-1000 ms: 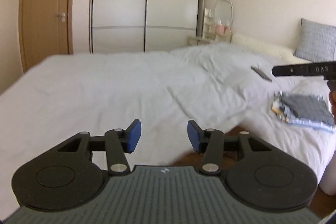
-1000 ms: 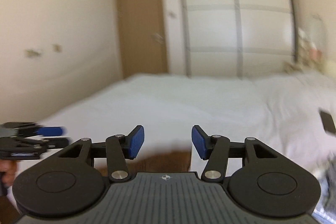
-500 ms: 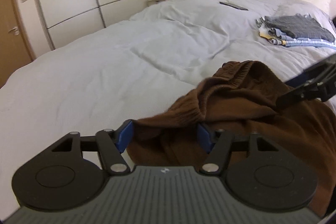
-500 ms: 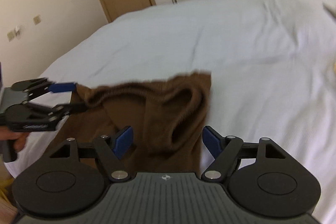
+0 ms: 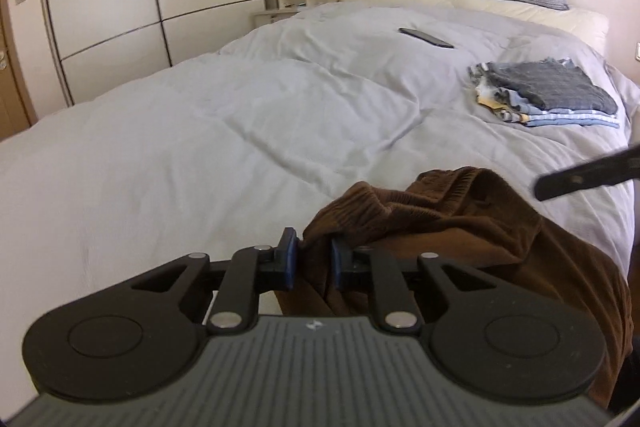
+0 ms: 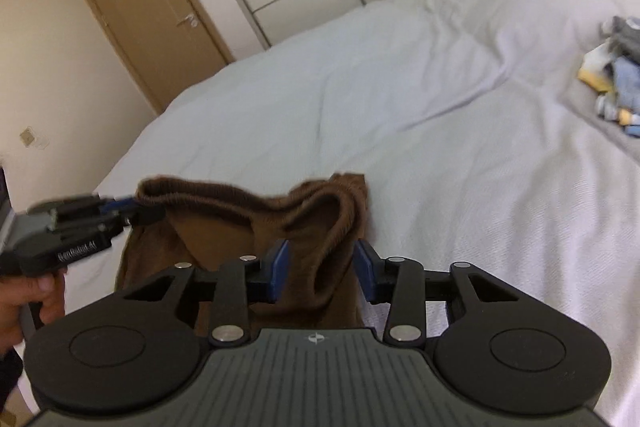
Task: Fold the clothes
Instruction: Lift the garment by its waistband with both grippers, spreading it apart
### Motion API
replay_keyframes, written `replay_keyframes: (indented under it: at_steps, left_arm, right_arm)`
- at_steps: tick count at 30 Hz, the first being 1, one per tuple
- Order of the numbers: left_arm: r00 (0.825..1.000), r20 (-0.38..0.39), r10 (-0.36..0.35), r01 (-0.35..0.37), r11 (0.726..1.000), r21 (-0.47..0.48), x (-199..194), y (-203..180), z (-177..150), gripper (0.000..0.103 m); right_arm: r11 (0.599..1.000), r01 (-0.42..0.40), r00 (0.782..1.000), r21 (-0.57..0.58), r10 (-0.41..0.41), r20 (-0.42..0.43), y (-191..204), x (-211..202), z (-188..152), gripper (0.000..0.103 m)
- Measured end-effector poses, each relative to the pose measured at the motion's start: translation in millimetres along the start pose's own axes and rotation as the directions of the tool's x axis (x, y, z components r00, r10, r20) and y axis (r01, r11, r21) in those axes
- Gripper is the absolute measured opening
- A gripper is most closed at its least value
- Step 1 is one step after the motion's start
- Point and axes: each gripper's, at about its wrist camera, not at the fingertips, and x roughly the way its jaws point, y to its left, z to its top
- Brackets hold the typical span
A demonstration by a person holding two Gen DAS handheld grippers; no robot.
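Low in both views, a brown ribbed garment (image 5: pixel 460 223) is seen draped over the near edge of the bed (image 5: pixel 240 131), its elastic waistband bunched upward. One end of the waistband is clamped between the blue pads of the left tongs (image 5: pixel 311 261), also seen at middle left of the right wrist view. The right tongs (image 6: pixel 320 271) are held partly apart with waistband fabric between the pads; a firm grip cannot be told. A stack of folded clothes (image 5: pixel 548 99) and a phone (image 5: pixel 426 37) lie farther up the bed.
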Motion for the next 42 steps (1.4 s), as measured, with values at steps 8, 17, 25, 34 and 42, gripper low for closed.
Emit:
replay_keyframes:
  at_steps: [8, 17, 25, 34, 42]
  left_arm:
    - [0.999, -0.039, 0.011, -0.009, 0.998, 0.064, 7, -5, 3, 0.026]
    - [0.999, -0.045, 0.005, 0.000, 0.994, 0.108, 28, -16, 9, 0.018]
    - [0.988, 0.126, 0.090, -0.096, 0.995, 0.037, -58, -17, 20, 0.011]
    - [0.904, 0.417, 0.093, -0.131, 0.989, 0.064, -226, -61, 67, 0.011]
    - [0.754, 0.648, 0.106, -0.242, 0.962, 0.125, -368, -112, 96, 0.011]
  right_arm:
    - [0.977, -0.091, 0.990, 0.195, 0.110, -0.093, 1, 3, -33, 0.057]
    - [0.915, -0.077, 0.997, 0.395, 0.066, 0.041, -14, 21, -38, 0.044]
    - [0.998, -0.023, 0.994, 0.054, 0.017, 0.108, 20, -50, -15, 0.013]
    - [0.887, 0.121, 0.955, -0.445, 0.018, 0.295, 83, -205, 27, 0.011]
    - [0.736, 0.316, 0.818, -0.598, 0.107, 0.565, 158, -342, 27, 0.010]
